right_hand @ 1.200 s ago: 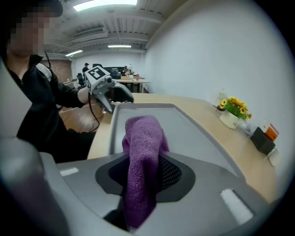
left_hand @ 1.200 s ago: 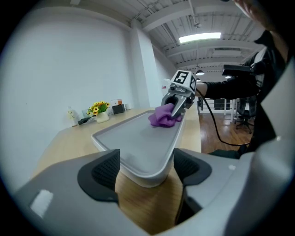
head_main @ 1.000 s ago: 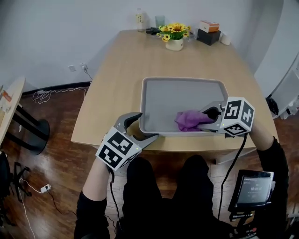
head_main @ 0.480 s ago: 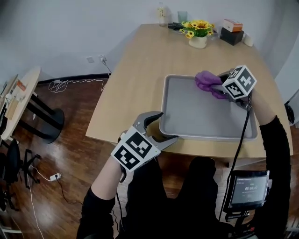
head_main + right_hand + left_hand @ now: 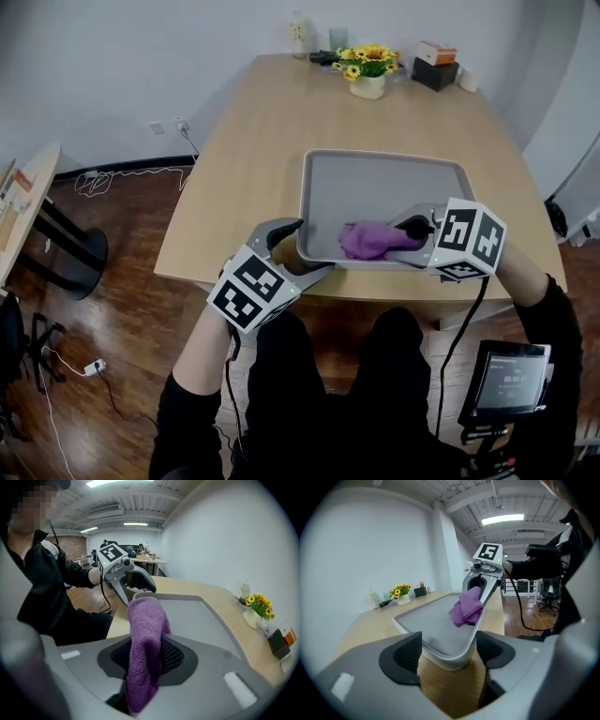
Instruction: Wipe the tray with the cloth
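A grey tray (image 5: 394, 178) lies on the wooden table (image 5: 253, 169). My right gripper (image 5: 405, 239) is shut on a purple cloth (image 5: 367, 238), which rests on the tray floor close to the near rim. In the right gripper view the cloth (image 5: 145, 639) hangs bunched between the pads over the tray (image 5: 197, 616). My left gripper (image 5: 298, 248) is at the tray's near left corner. In the left gripper view its jaws (image 5: 449, 651) close on that corner of the tray (image 5: 431, 620), with the cloth (image 5: 467, 607) beyond.
At the table's far end stand a vase of yellow flowers (image 5: 367, 70), a bottle (image 5: 298, 36), a glass (image 5: 337, 39) and small boxes (image 5: 433, 66). A screen device (image 5: 511, 375) hangs by my right side. A round side table (image 5: 28, 206) stands at the left.
The right gripper carried the cloth from the tray's near edge up to its far right corner and has come back to the near edge. The left gripper stayed on the tray's corner.
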A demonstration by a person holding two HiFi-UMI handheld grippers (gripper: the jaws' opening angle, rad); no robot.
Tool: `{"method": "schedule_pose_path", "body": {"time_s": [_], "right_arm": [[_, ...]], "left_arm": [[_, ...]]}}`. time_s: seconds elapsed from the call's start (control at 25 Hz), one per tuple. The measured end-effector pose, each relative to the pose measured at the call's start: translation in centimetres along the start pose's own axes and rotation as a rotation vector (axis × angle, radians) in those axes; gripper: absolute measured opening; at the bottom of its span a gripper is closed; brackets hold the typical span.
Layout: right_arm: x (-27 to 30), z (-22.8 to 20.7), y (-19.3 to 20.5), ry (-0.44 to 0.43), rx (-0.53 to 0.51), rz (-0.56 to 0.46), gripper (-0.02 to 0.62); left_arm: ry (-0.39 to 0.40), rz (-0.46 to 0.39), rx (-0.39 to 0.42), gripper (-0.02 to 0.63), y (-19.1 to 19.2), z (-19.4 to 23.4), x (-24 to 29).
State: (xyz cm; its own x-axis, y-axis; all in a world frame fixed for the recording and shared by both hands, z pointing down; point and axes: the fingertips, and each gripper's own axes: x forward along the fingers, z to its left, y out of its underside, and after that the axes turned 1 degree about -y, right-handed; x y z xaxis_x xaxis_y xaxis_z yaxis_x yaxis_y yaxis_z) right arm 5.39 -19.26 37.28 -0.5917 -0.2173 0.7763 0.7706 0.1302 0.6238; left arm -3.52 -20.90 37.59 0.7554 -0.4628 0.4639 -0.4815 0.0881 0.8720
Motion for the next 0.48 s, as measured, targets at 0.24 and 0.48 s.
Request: {"method": "schedule_pose_path", "body": {"time_s": [0.24, 0.48], "right_arm": [[1.0, -3.2, -0.5, -0.049, 0.082, -0.010, 0.112], [2.7, -11.4, -2.0, 0.062, 0.147, -0.005, 0.112]], "left_arm": [[0.000, -0.008, 0.008, 0.353, -0.3, -0.2, 0.2], [0.017, -0.016, 0.012, 0.348, -0.6, -0.4, -0.5]]}}
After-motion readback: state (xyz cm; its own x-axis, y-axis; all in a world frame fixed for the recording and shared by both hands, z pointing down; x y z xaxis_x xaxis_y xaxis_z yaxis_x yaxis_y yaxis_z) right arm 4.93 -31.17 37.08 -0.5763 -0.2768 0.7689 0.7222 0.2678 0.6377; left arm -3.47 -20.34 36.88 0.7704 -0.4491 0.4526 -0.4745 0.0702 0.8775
